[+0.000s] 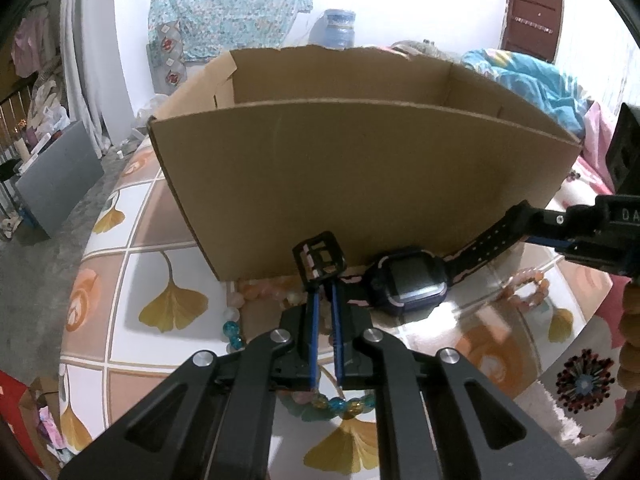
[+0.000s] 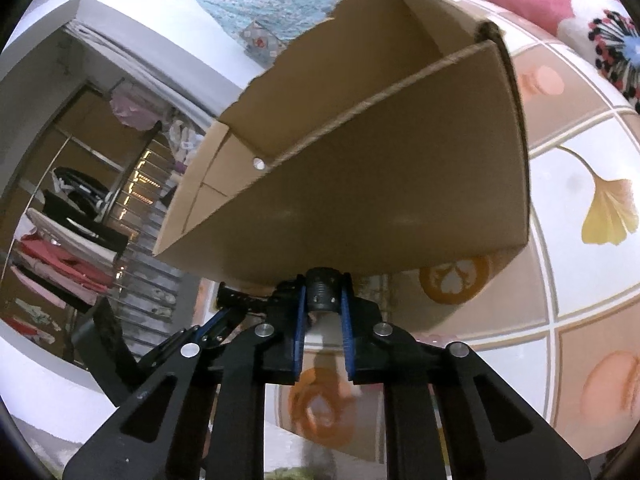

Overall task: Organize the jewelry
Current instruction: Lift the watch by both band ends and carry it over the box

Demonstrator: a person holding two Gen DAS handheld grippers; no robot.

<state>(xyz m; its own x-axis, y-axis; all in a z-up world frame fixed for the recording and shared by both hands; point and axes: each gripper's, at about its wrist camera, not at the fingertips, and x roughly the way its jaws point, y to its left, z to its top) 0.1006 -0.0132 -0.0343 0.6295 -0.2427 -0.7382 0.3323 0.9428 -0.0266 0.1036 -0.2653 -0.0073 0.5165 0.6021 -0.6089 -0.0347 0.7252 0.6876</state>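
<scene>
i hold watch (image 1: pixel 410 282) by both strap ends, low in front of cardboard box (image 1: pixel 360 168), just above table (image 1: pixel 132 264). to do well: lift both ends level, clear near box wall, lower inside, then release together. left hand-held gripper (image 1: pixel 325 280) nearly shut, pinching buckle end. right hand-held gripper (image 2: pixel 325 292) closed narrow on holed strap end. bead bracelets (image 1: pixel 528 288) lie on table near box, not yet packed.

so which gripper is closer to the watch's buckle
Left. The left gripper pinches the strap beside the buckle; the right gripper holds the watch's opposite strap end.
</scene>
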